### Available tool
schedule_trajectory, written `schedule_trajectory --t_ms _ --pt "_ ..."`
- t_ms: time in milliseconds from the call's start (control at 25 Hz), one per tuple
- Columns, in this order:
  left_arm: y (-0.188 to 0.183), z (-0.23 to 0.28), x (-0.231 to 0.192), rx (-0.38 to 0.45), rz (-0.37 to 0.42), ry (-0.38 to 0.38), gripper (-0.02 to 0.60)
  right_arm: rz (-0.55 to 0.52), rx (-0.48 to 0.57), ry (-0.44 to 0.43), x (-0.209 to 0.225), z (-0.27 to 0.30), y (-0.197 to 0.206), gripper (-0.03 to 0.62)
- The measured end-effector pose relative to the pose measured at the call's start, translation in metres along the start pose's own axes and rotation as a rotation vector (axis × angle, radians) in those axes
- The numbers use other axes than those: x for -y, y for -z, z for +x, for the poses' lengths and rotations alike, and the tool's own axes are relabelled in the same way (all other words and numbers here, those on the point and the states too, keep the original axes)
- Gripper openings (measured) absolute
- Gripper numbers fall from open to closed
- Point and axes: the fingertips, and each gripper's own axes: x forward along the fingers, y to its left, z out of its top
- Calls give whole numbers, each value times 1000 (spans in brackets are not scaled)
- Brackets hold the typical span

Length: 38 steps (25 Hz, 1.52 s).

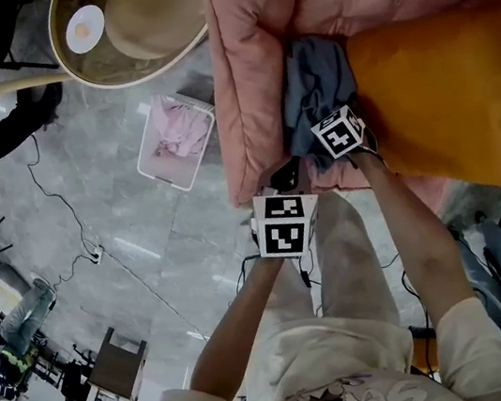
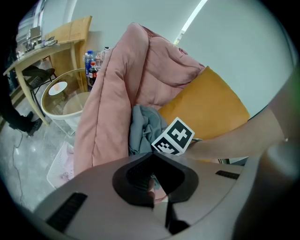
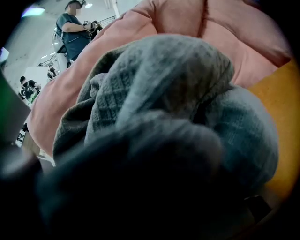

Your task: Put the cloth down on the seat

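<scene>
Now grey cloth [image 1: 316,89] heaped on seat [image 1: 248,71], lengthwise front-to-back; right hand-held gripper [image 1: 333,138] buried, jaws unreadable.

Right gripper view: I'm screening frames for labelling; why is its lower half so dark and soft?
Right gripper view: the grey cloth fills the frame at very close range, dark and out of focus below. Left gripper view: sharp, with fisheye bending. Head view: evenly lit and clear.

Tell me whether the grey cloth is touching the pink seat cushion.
Touching. The head view shows the grey cloth resting against the pink seat cushion, with no gap between them.
</scene>
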Motion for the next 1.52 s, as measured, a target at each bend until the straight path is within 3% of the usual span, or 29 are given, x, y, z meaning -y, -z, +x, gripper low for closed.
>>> schedule_trajectory --t_ms 400,720,1520 --pt "-5 -3 1 7 17 1 5 151 65 -24 -3 -19 -1 397" --pt "-14 -9 2 23 11 -7 5 122 100 12 4 -46 4 405" --pt "-18 -35 20 57 37 -20 5 179 160 51 7 -112 26 403"
